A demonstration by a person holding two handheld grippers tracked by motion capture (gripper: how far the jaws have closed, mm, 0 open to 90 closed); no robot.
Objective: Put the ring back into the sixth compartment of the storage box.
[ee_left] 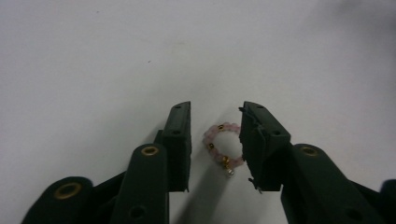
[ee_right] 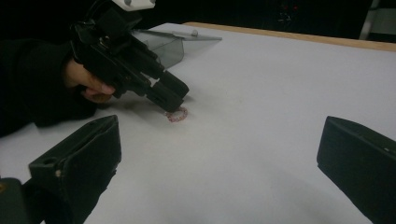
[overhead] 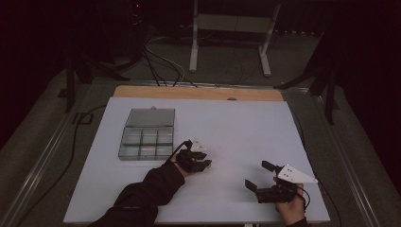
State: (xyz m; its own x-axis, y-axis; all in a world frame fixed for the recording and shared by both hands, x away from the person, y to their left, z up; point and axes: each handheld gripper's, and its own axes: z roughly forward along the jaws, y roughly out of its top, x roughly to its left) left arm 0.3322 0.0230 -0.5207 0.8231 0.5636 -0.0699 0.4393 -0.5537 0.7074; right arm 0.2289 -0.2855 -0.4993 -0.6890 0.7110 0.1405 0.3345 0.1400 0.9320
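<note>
A small pink bead ring (ee_left: pixel 222 144) lies flat on your white worktop (overhead: pixel 246 127), between the parted jaws of your left hand-held gripper (ee_left: pixel 215 140), near the open compartment box (overhead: pixel 145 142), while your right hand-held gripper (overhead: pixel 257 176) gapes wide, well apart.

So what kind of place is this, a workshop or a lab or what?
Most likely a lab recording station, not a home. A bare white table stands in a dark room, cables run across the floor behind it, and black stands flank the table.
</note>
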